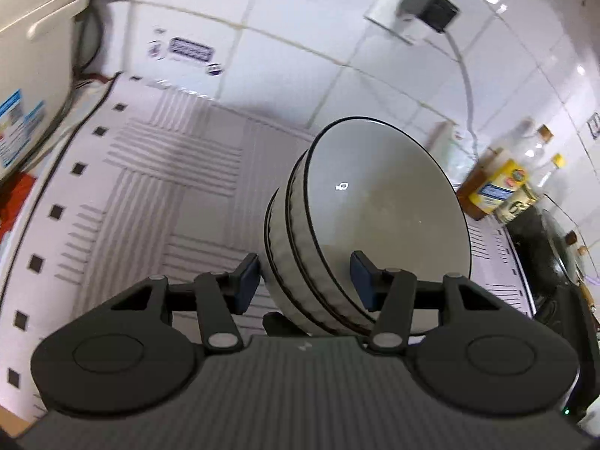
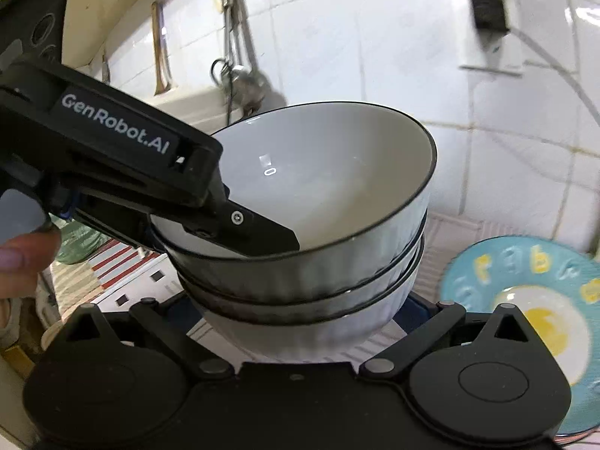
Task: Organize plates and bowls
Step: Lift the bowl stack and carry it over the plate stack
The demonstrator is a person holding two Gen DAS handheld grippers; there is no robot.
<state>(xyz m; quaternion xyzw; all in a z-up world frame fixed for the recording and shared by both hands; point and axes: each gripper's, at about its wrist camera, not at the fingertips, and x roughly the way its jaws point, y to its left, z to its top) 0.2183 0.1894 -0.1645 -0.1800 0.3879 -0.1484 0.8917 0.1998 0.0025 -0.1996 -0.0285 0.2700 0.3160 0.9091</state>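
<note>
A stack of three ribbed, dark-rimmed bowls [image 2: 315,225] is the thing in hand, raised clear above the desk [image 1: 157,172] with its striped white cloth and black squares; the left tongs [image 1: 305,281] are clamped on the near wall of the stack, one blue pad [image 1: 362,281] inside the top bowl and the other pad against the ribbed outside, so the jaws stand at a middling width, held apart by the nested rims; in the right wrist view the same left tongs reach in from the left of the stack, a black finger lying inside the top bowl; the right tongs [image 2: 300,322] sit at the lowest bowl of the stack, their fingers running up on either side of its white ribbed body, but the tips are hidden behind it, so whether they press on it I cannot tell; a blue plate with a yellow centre [image 2: 525,311] lies on the desk to the right of the stack; bottles with yellow labels [image 1: 498,187] stand right of the stack against the white tiled wall [image 1: 300,37]; a black adapter [image 1: 431,7] sits in a wall socket above the stack; a person's fingertip [image 2: 22,255] shows left of the stack.
</note>
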